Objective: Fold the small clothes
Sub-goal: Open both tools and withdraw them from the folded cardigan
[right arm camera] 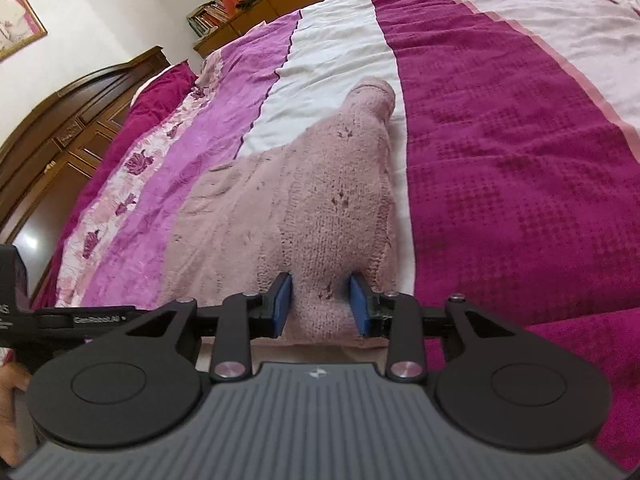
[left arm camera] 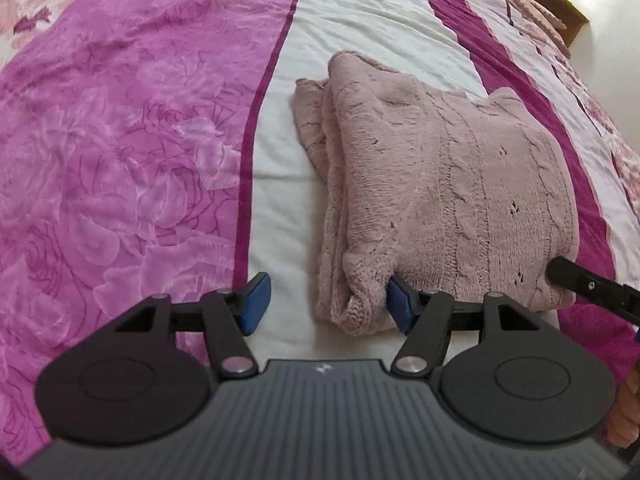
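A pink cable-knit sweater (left arm camera: 452,184) lies folded into a thick rectangular bundle on the white stripe of a bed (left arm camera: 280,184), whose cover runs in bands of magenta, floral pink and white. Several layers show stacked along the bundle's left edge, so the folding looks well advanced.

In the left wrist view, the left gripper (left arm camera: 328,306) sits low at the bundle's near corner. Its blue-padded fingers (left arm camera: 256,300) stand wide apart: one rests over bare white sheet, the other touches the sweater's near edge. Nothing is pinched between them. This placement suggests the hand is either letting go of the corner or lining up to take it.

In the right wrist view, the right gripper (right arm camera: 322,306) straddles a raised ridge of the knit at the sweater's near edge. Its fingers (right arm camera: 282,302) press in on both sides of the fabric, which bulges up between them, so it appears to be gripping a fold. Holding there would let the person lift or flatten that end without disturbing the stacked layers.

A narrower part of the sweater, perhaps a sleeve, extends away along the white stripe.

There are no containers on the bed. A wooden headboard (right arm camera: 68,116) and a shelf with books (right arm camera: 208,16) stand beyond it.
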### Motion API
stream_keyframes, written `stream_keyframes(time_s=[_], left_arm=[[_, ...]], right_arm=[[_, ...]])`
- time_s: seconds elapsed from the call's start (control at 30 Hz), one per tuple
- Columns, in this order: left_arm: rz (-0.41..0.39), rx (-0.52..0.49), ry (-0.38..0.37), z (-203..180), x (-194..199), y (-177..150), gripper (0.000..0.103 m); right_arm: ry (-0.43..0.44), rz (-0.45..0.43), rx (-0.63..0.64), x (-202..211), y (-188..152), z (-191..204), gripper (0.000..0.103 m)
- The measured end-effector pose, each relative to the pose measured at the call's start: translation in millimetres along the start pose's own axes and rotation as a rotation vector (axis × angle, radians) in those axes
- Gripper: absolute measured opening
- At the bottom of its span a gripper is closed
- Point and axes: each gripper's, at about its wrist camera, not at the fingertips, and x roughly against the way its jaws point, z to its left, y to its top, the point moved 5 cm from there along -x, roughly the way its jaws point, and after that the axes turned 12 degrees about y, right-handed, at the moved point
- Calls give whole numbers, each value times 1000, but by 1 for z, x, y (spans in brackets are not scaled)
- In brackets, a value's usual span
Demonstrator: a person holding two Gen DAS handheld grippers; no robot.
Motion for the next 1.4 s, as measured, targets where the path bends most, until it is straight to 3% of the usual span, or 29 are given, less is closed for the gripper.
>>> stream_keyframes(time_s=[0.17,0.27,0.33,0.37,0.63,0.7,0.93,1.4], left_arm=[[-19,4,4,-4,10,-1,64],[-35,13,20,-5,17,-3,64],[-47,8,43,-6,21,-6,71],[-54,8,58,-7,23,-8,76],[-55,-7,88,-18,33,-27,77],[-36,-24,92,-24,33,-33,81],[-17,-48,103,-38,30,-48,85],[23,-84,161,-56,11,-66,85]], right_arm=[[-22,-16,24,7,-1,2,43],[-24,-29,22,12,-1,3,59],[-28,-39,30,16,-3,6,67],[-32,-42,41,18,-4,8,69],[-84,-17,162,30,-17,27,86],[-105,1,183,30,-23,29,91],[-146,49,199,25,-37,25,97],[-218,119,153,2,-49,5,97]])
